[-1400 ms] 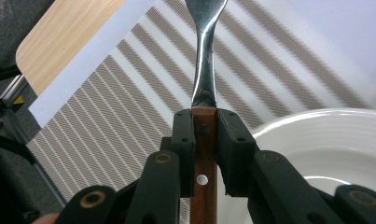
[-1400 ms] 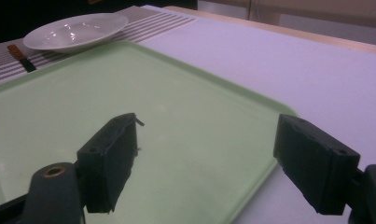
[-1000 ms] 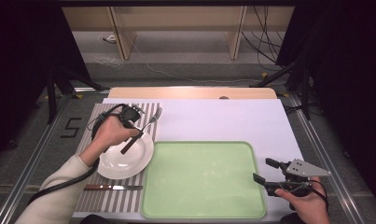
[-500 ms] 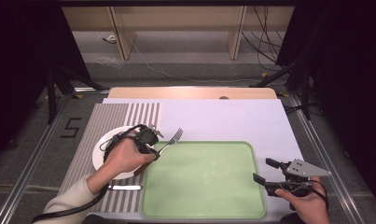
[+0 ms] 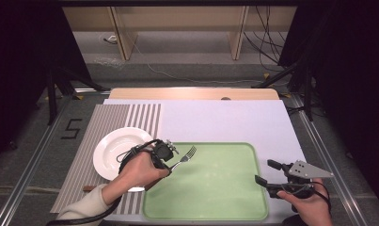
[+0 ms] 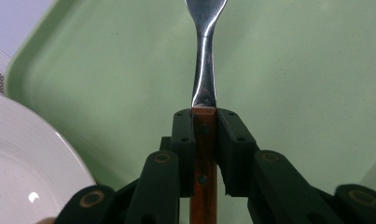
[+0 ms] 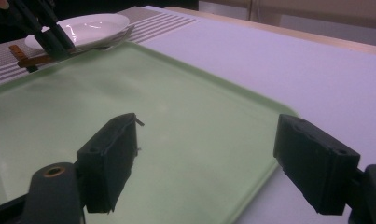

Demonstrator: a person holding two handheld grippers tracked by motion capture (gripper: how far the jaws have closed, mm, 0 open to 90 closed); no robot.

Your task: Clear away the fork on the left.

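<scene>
My left gripper is shut on the brown wooden handle of a fork. The fork's steel tines point right over the left edge of the green tray. In the left gripper view the jaws clamp the fork handle and the steel neck runs up over the tray. I cannot tell whether the fork touches the tray. A white plate lies just left of that hand. At the tray's right edge my right gripper stands open with nothing in it; its fingers straddle the tray rim.
The plate sits on a grey striped placemat over a white table cover. A knife's brown handle end pokes out beside the left forearm. In the right gripper view the plate and the left gripper lie far off.
My left gripper has carried the fork from the striped mat beyond the plate, across the plate, to the tray's left edge. The right gripper has stayed put and open.
</scene>
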